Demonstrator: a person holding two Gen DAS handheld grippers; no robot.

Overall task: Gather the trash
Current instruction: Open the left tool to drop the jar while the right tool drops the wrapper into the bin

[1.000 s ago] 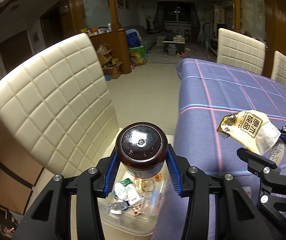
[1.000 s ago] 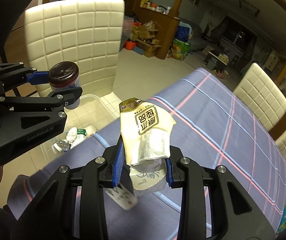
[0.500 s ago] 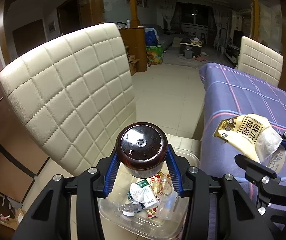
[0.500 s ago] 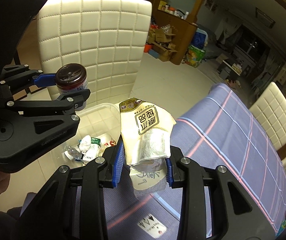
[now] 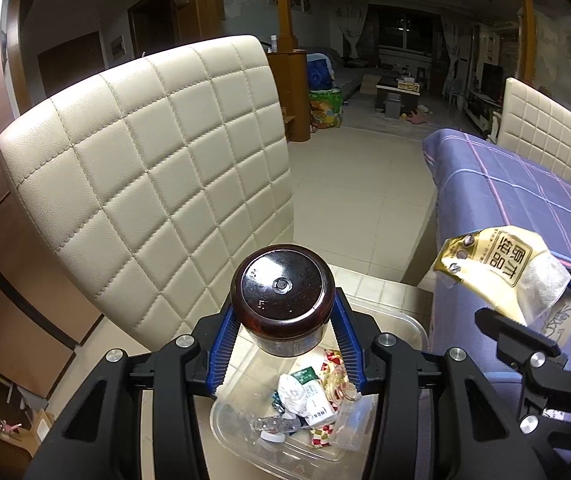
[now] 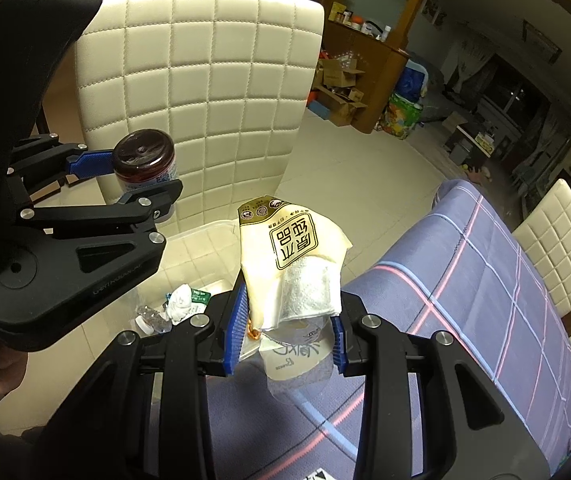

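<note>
a cream quilted chair (image 5: 157, 184) fills the left wrist view from 9 to 12 o'clock; the purple checked tablecloth (image 5: 525, 208) lies at 3 o'clock; a clear plastic bin (image 5: 385, 320) of trash sits at 6 o'clock; above it the left gripper (image 5: 283, 332) clamps a brown jar (image 5: 283, 292); the right gripper (image 6: 285, 332), jaws narrow, pinches a yellow wrapper (image 6: 285, 248) with crumpled packaging.

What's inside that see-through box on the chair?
The clear plastic bin holds crumpled white wrappers, a red-and-white checked wrapper and a squashed plastic bottle. The brown jar held above hides part.
</note>
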